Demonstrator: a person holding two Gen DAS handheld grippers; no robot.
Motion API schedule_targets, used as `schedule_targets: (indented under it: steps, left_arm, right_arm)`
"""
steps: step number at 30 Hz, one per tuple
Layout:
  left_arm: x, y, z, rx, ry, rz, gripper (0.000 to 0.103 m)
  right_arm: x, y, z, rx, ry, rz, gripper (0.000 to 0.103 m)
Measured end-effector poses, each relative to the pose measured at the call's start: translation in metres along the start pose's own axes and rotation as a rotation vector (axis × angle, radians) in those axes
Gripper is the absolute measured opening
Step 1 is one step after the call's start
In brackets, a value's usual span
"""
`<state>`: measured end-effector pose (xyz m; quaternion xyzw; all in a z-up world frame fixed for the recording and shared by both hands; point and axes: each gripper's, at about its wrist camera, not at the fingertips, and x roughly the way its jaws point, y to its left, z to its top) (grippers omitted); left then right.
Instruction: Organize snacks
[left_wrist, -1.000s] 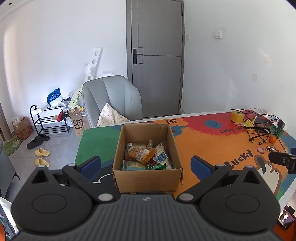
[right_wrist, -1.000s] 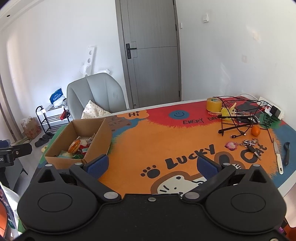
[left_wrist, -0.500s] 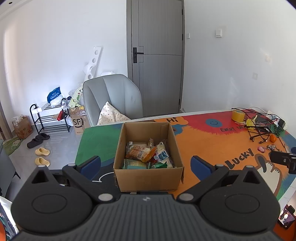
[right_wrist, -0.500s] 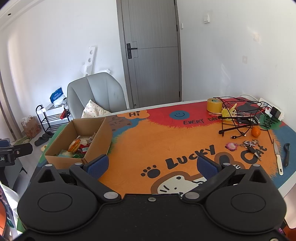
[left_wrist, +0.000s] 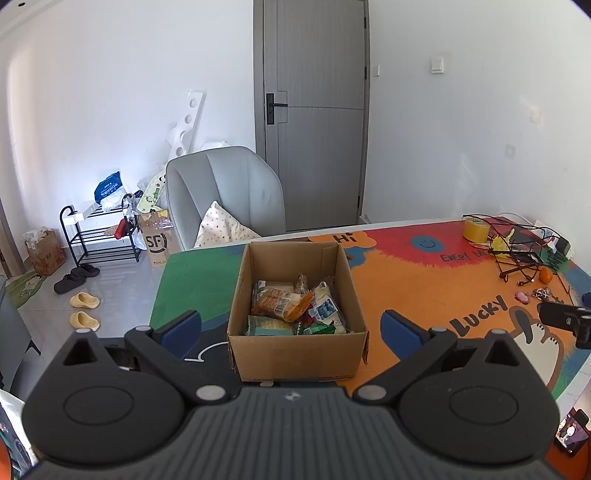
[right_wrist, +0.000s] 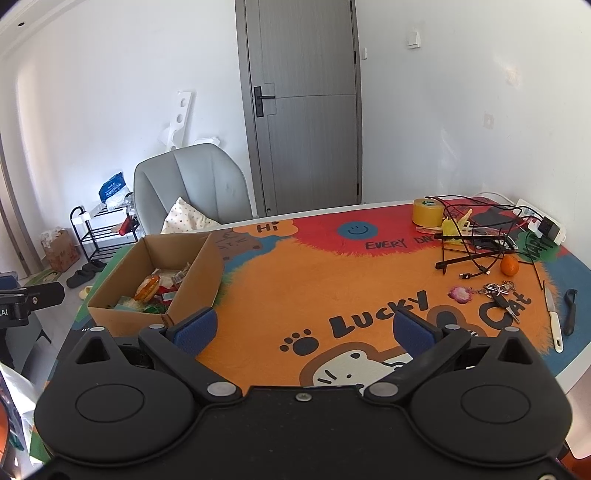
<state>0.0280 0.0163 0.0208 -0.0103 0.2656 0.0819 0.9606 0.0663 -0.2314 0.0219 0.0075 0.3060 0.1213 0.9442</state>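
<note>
Both your claws gape wide and empty: left gripper (left_wrist: 291, 326) straddles the open brown cardboard box (left_wrist: 297, 352), right gripper (right_wrist: 304, 326) hovers over the orange cartoon mat (right_wrist: 332, 284). Mixed snack packets (left_wrist: 295, 308) lie jumbled inside that box at the mat's left end.

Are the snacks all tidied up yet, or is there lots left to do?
Nothing looks sorted yet. The snack packets lie jumbled in the brown cardboard box on the colourful cartoon table mat. Nothing is in hand: the left tool and the right tool are both open and empty, the left one facing the box. All the sorting is left.
</note>
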Motion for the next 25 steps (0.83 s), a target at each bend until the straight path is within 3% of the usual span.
schedule_targets:
  steps: [25]
  left_arm:
    - [0.0082,0.0058,-0.0042,-0.023,0.012,0.002,0.103]
  right_arm:
    - [0.0031,0.0014,-0.0029,0.0,0.005,-0.009,0.103]
